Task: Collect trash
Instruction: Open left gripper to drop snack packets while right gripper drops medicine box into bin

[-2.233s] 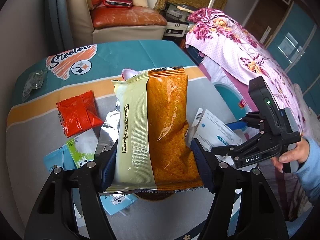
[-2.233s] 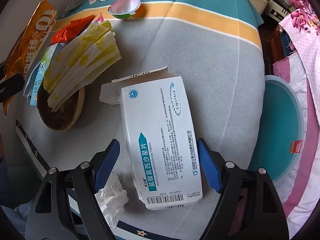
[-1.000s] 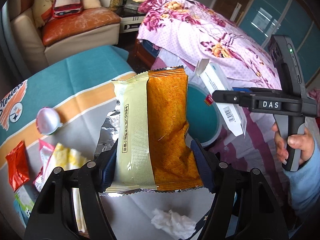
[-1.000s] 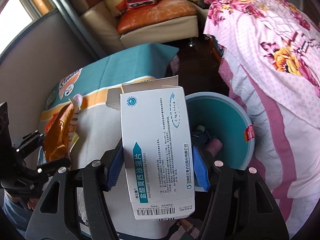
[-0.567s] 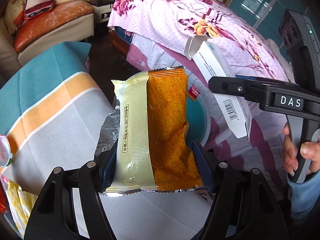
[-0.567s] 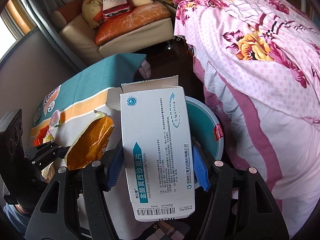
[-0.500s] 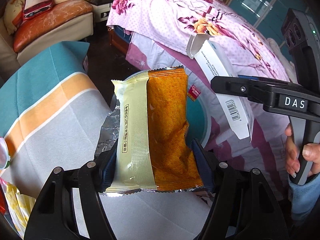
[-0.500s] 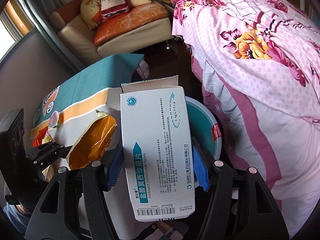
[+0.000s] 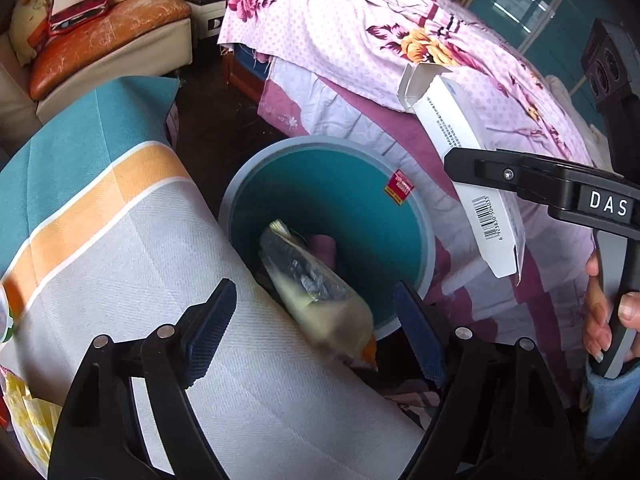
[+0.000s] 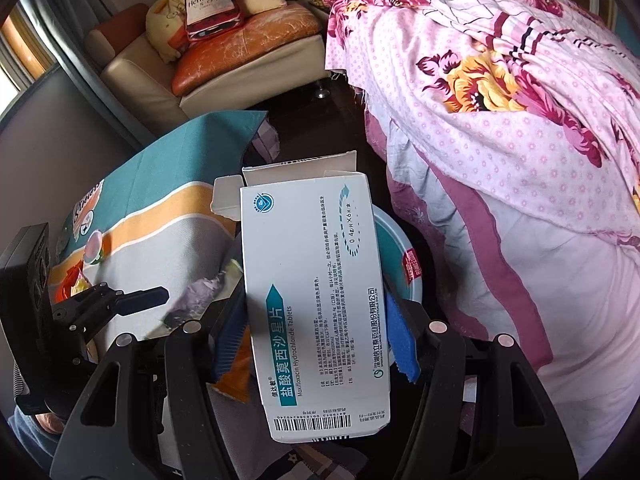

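Note:
My left gripper [image 9: 316, 312] is open above the table's edge. The orange and cream snack wrapper [image 9: 316, 292] is blurred in mid-fall below it, dropping into the teal trash bin [image 9: 424, 216]. My right gripper [image 10: 316, 332] is shut on a white and blue medicine box [image 10: 316, 300] and holds it above the bin [image 10: 400, 240]. The box also shows in the left wrist view [image 9: 468, 168], to the right of the bin. The left gripper shows at the left of the right wrist view [image 10: 140, 300], with the falling wrapper [image 10: 200, 296] beside it.
The table with a striped teal, orange and grey cloth [image 9: 120, 240] lies left of the bin. A bed with a pink floral cover [image 9: 400, 40] stands behind and right of the bin. A sofa [image 10: 240, 48] is at the back. Several wrappers [image 10: 72, 280] lie on the table.
My left gripper has opened and let go of the snack wrapper, which now falls towards the bin. My right gripper still holds the medicine box over the bin.

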Available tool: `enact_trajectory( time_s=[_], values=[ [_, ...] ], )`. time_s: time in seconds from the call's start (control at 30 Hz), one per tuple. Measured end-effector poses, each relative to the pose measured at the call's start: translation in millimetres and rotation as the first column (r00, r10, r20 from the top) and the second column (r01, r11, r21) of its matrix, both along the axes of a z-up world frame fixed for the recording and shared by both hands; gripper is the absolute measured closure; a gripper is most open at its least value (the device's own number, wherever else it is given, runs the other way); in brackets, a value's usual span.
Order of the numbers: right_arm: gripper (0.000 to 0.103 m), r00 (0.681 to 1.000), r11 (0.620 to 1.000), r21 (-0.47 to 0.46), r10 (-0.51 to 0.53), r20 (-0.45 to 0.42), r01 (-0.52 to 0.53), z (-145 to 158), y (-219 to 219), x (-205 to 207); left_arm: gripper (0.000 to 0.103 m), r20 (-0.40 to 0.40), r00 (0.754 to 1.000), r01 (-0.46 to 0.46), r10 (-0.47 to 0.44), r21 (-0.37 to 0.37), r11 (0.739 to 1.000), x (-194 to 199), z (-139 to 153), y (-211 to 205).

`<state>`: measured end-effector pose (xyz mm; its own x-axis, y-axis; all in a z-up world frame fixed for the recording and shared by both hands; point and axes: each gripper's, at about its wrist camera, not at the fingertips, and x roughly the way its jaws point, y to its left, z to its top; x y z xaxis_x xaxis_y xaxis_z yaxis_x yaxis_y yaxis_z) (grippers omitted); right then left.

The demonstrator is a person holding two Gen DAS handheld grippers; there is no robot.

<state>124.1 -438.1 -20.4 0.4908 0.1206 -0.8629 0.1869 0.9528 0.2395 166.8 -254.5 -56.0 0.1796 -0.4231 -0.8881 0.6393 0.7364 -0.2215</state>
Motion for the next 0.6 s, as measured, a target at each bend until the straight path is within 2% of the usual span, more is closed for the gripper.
enact_trajectory(
  time_s=[0.33, 0.6],
  values=[
    [0.043, 0.999, 1.000, -0.011, 0.019, -0.030, -0.019, -8, 12, 8, 0.021, -0.019, 0.997, -0.071, 0.071, -0.018, 0.997, 2, 2, 31],
    [0.042, 0.997, 0.999, -0.017, 0.033, -0.072, -0.034, -20, 24, 13, 0.021, -0.005, 0.996, -0.089, 0.089, -0.034, 0.995, -1, 10, 51]
  ],
)
